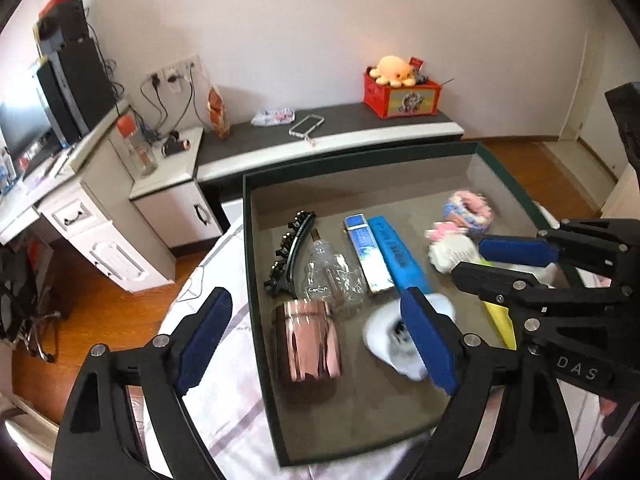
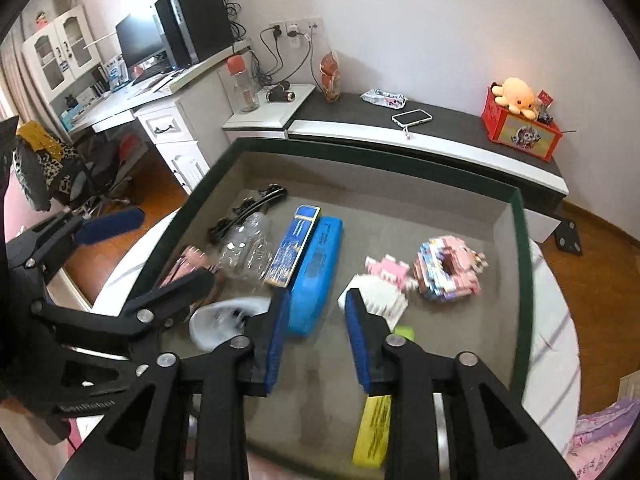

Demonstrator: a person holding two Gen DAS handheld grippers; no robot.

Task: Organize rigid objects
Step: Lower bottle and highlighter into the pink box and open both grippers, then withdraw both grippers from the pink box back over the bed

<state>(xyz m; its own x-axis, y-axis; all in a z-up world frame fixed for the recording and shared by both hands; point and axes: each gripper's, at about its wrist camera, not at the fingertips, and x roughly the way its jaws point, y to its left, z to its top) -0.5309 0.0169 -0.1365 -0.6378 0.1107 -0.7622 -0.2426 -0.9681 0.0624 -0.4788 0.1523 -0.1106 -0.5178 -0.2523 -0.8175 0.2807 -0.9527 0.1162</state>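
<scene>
A dark green tray [image 1: 250, 264] [image 2: 520, 264] with a grey floor holds a black hair clip [image 1: 290, 254] [image 2: 248, 208], a clear bottle [image 1: 332, 270] [image 2: 246, 254], a rose-gold cup [image 1: 308, 340] [image 2: 180, 268], a blue-gold box [image 1: 368, 254] [image 2: 296, 246], a blue case [image 1: 400, 256] [image 2: 316, 272], a white object [image 1: 392, 336] [image 2: 224, 320], a white brush [image 1: 452, 254] [image 2: 376, 300], a pink block toy [image 1: 468, 208] [image 2: 448, 268] and a yellow box [image 1: 500, 320] [image 2: 372, 432]. My left gripper [image 1: 316, 336] is open over the cup. My right gripper [image 2: 316, 340] [image 1: 492, 260] is open over the tray floor.
The tray lies on a white striped bed cover [image 1: 216, 360]. Behind it stand a low dark bench [image 2: 440, 128] with a phone [image 2: 412, 117] and a red toy crate [image 2: 520, 128], a white desk [image 2: 160, 112] and a chair [image 2: 72, 184].
</scene>
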